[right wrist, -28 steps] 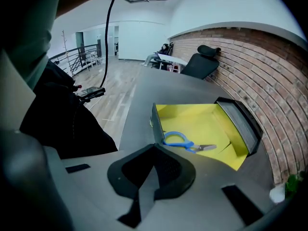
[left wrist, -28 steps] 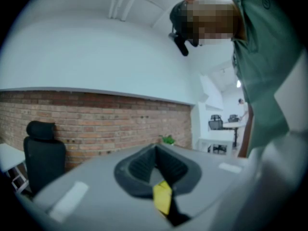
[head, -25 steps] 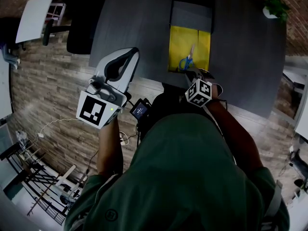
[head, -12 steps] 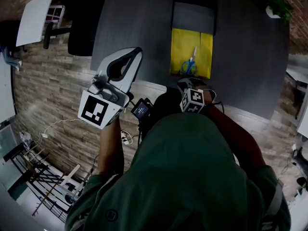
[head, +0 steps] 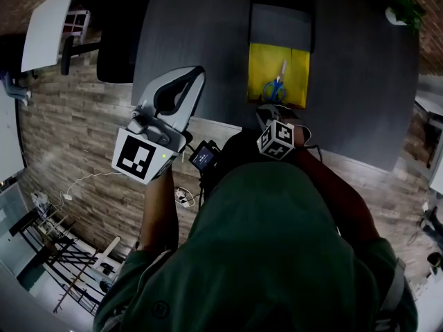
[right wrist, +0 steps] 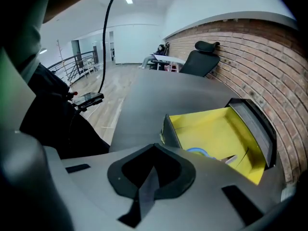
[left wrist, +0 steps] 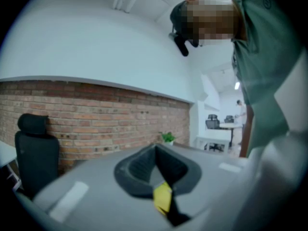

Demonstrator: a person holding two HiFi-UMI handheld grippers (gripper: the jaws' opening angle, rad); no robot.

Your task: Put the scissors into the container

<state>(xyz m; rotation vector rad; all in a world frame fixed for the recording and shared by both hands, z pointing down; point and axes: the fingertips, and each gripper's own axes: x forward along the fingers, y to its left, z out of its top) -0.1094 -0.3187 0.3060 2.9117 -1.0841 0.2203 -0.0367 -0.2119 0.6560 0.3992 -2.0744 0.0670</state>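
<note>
The scissors (head: 275, 88) with blue handles lie inside the yellow-lined container (head: 266, 64) on the dark table. In the right gripper view their blue handle (right wrist: 199, 152) and a blade show on the yellow floor (right wrist: 207, 129). My right gripper (head: 266, 115) hovers at the table's near edge, just short of the container, pointing steeply down. Its jaws (right wrist: 154, 147) are shut and hold nothing. My left gripper (head: 194, 78) is held up to the left, roughly level, jaws shut (left wrist: 155, 148) and empty.
The container's grey lid (head: 280, 23) lies folded back on the far side. A black office chair (head: 114, 40) stands left of the table (head: 201, 40). A small potted plant (head: 401, 5) sits at the far right corner. Wooden floor runs below the table's near edge.
My right gripper has drawn back from the scissors and the container's near wall toward the person. The scissors stay lying in the container. The left gripper has barely shifted.
</note>
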